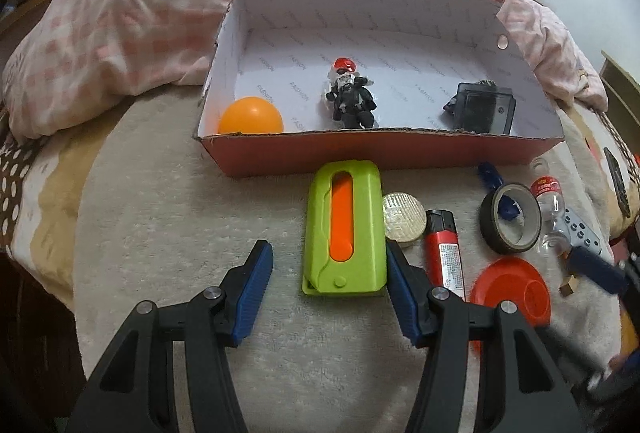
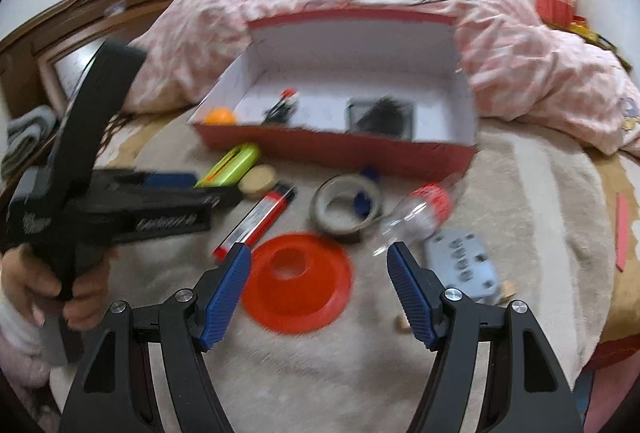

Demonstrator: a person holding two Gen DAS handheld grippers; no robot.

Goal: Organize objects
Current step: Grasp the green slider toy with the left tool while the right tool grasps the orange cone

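1. A red box (image 1: 384, 153) with white walls sits in the upper middle of the left wrist view, on a bed.
2. Inside it are an orange ball (image 1: 251, 115) at the left, a little black toy man (image 1: 352, 97) in the middle, and a black thing (image 1: 482, 109) at the right.
3. A green case (image 1: 345, 229) lies just below the box.
4. The left gripper (image 1: 329, 261) has its fingers spread wide; the right finger is right at the case's edge.
5. The right gripper (image 2: 319, 265) is spread wide too, over a red dish (image 2: 298, 281), holding nothing.
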